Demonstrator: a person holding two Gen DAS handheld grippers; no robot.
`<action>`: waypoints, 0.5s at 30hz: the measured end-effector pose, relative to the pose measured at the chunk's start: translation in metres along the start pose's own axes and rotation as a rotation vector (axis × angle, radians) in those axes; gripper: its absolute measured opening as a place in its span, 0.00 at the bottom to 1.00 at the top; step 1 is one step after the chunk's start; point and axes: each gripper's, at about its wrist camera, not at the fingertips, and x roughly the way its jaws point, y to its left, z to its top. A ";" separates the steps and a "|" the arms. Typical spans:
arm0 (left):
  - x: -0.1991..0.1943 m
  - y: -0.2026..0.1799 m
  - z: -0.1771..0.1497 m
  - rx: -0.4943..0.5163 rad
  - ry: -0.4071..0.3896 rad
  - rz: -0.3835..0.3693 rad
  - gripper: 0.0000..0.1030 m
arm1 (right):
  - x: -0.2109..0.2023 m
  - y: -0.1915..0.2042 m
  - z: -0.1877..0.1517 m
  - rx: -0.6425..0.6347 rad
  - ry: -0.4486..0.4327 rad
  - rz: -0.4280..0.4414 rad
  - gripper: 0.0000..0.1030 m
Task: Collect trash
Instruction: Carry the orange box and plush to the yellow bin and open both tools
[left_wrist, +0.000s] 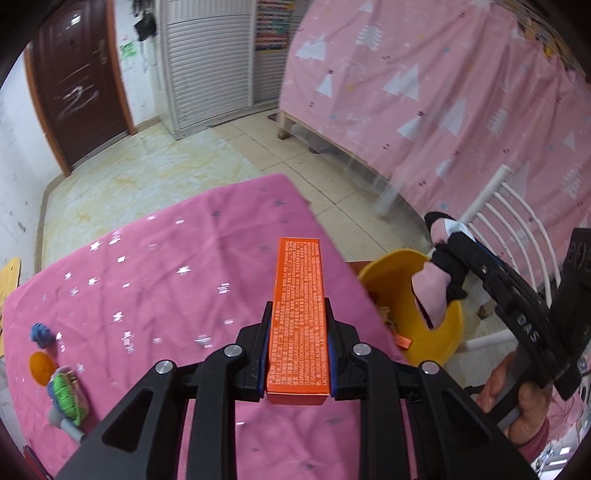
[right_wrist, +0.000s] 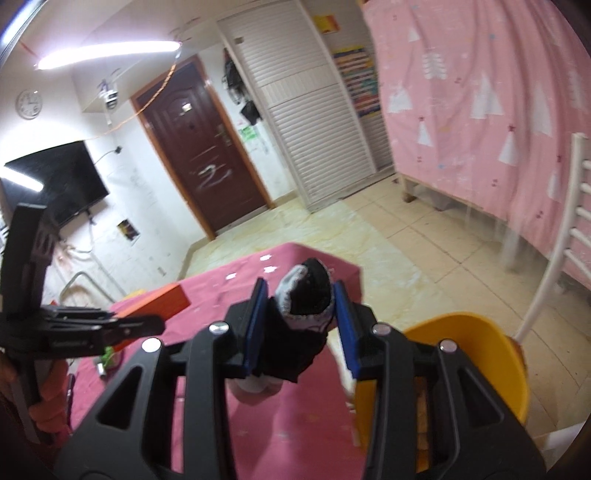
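My left tool (left_wrist: 298, 354) grips an orange box (left_wrist: 299, 317) above the pink worktop (left_wrist: 147, 266), just beside the yellow bin (left_wrist: 448, 332). My right tool (right_wrist: 300, 328) clamps a black and pink sock (right_wrist: 306, 295), held over the bin's near rim, box to its left

Desk (left_wrist: 155, 258) under a pink star-print cloth. At 8 o'clock on it: blue yarn ball (left_wrist: 40, 333), orange disc (left_wrist: 41, 365), green-and-pink knit piece (left_wrist: 68, 393). Dark brown door (left_wrist: 79, 79) at 11, white louvred cabinet (left_wrist: 207, 70) at 12. Pink tree-print curtain (left_wrist: 443, 92) at 1–2, white slatted chair (left_wrist: 517, 206) at 3. Right view: wall clock (right_wrist: 28, 104) and TV (right_wrist: 62, 181) at 10.
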 end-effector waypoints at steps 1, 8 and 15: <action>0.001 -0.006 0.001 0.009 -0.001 -0.008 0.15 | -0.002 -0.006 0.001 0.006 -0.006 -0.015 0.34; 0.013 -0.051 0.004 0.072 -0.005 -0.066 0.15 | -0.014 -0.041 0.000 0.026 -0.035 -0.108 0.34; 0.025 -0.086 0.012 0.112 0.004 -0.114 0.15 | -0.015 -0.069 0.002 0.041 -0.039 -0.187 0.34</action>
